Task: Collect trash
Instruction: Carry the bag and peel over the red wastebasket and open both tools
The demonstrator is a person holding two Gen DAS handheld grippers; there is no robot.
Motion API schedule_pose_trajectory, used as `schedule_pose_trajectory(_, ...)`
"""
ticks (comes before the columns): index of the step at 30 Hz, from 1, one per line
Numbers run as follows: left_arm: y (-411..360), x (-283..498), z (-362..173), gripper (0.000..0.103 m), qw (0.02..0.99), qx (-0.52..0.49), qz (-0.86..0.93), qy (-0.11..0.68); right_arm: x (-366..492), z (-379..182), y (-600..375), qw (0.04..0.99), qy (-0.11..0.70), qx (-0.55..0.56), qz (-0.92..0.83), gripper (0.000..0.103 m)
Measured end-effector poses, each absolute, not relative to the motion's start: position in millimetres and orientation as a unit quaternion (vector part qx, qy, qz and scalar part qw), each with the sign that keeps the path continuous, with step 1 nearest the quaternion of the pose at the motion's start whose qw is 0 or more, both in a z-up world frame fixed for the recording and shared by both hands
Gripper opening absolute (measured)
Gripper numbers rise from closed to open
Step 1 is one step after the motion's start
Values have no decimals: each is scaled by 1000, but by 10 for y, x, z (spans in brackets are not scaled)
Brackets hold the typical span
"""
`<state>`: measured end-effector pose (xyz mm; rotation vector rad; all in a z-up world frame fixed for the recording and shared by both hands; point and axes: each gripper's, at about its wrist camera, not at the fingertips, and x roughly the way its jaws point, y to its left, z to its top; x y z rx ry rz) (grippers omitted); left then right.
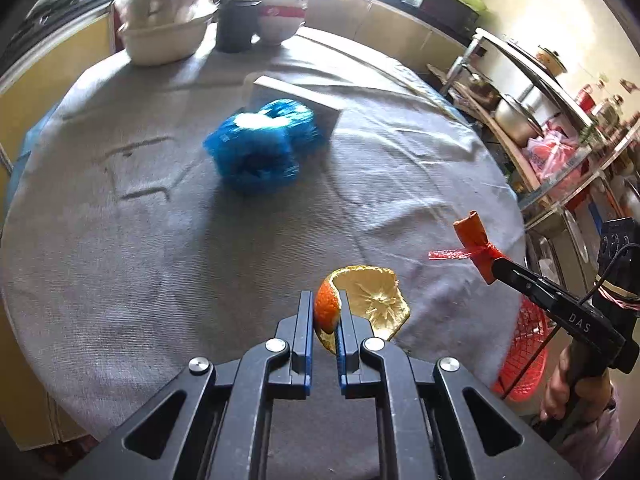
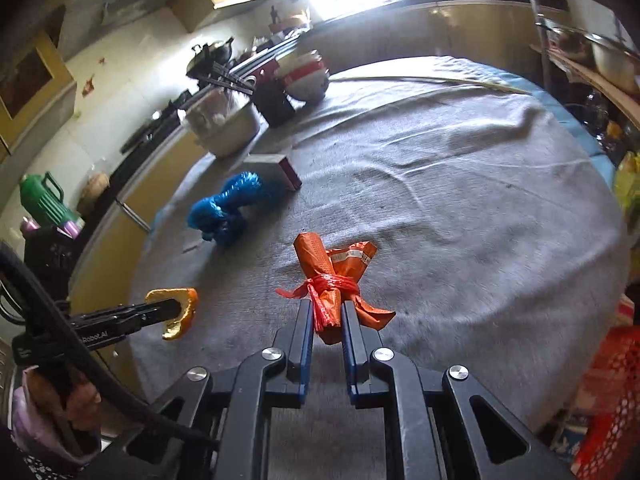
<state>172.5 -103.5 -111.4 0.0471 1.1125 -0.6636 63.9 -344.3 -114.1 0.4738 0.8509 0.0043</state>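
Holding two items clear of the grey-clothed surface (image 1: 120, 240), one per hand.

Item 1: orange peel (image 1: 360, 304), clenched edgewise in your left gripper (image 1: 326, 320); the cupped pith side fans out to the right of the fingers (image 1: 305, 320).

Item 2: orange wrapper bundle (image 2: 332, 276) tied with red string, gripped by its lower end in your right gripper (image 2: 325, 320); its long axis runs on ahead of the fingers, away from you.

Item 3: blue plastic bag (image 1: 260, 148), crumpled, still on the surface against a small grey box (image 1: 296, 98), well ahead of both grippers (your left looks the nearer).

Receptacle, by judgement: red mesh basket (image 1: 524, 356) below the surface edge, on your right; the right hand is nearer.

Pose: both grippers angled downward, side by side.
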Motion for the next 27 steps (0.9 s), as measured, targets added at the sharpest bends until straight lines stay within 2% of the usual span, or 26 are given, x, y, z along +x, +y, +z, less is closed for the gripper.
schedule_pose_trajectory(14,-1682,1197,-716,10,803,114,-356,464,-292,-755,-3808,899,351,256,-51,15)
schedule_pose_trajectory(27,-2447,820,-563,10,791,192,-401,420,-946,-700,-4249,896,322,284,-113,14)
